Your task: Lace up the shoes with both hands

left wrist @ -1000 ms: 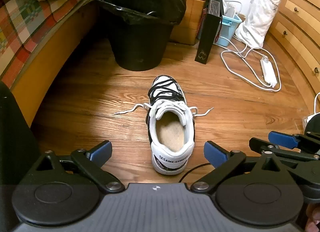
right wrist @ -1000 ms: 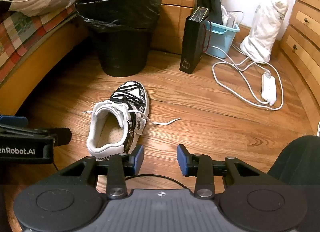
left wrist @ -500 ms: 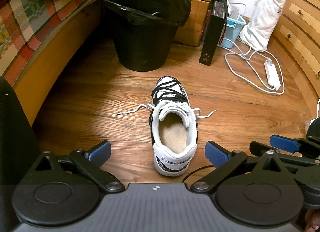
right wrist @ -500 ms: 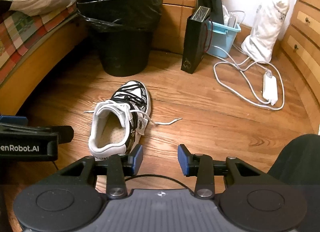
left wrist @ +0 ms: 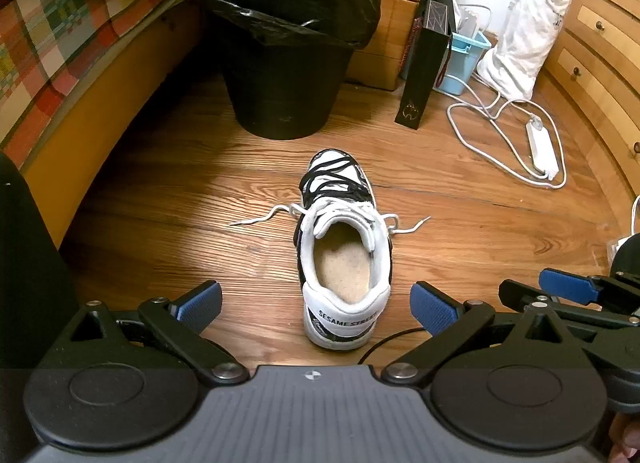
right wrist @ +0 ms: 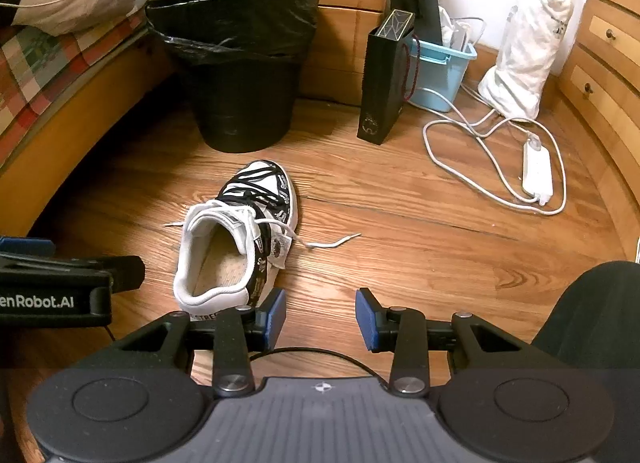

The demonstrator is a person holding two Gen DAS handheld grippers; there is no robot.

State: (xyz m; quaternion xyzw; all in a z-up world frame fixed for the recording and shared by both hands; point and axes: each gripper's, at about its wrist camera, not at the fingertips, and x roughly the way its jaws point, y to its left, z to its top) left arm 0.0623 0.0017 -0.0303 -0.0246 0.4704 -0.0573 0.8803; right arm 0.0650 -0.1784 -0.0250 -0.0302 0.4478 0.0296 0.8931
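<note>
A white and black sneaker (left wrist: 344, 255) stands on the wooden floor, heel toward me, toe toward the bin. Its white lace ends lie loose on the floor, the left lace end (left wrist: 260, 219) on one side and the right lace end (left wrist: 412, 225) on the other. My left gripper (left wrist: 316, 305) hovers wide open just behind the heel, nothing between its blue pads. In the right wrist view the sneaker (right wrist: 236, 239) sits to the left and the right gripper (right wrist: 320, 319) stands open over bare floor beside the heel, holding nothing.
A black lined bin (left wrist: 288, 47) stands beyond the toe. A bed with a plaid cover (left wrist: 60, 63) runs along the left. A black paper bag (left wrist: 424, 63), blue tub (right wrist: 440, 71), white sack (left wrist: 528, 31) and a white cable with power strip (left wrist: 540, 147) lie at right, near wooden drawers (left wrist: 600, 63).
The views have shifted slightly, the sneaker sitting a touch lower and nearer in the left wrist view. Both grippers remain open and empty, and the laces have not moved.
</note>
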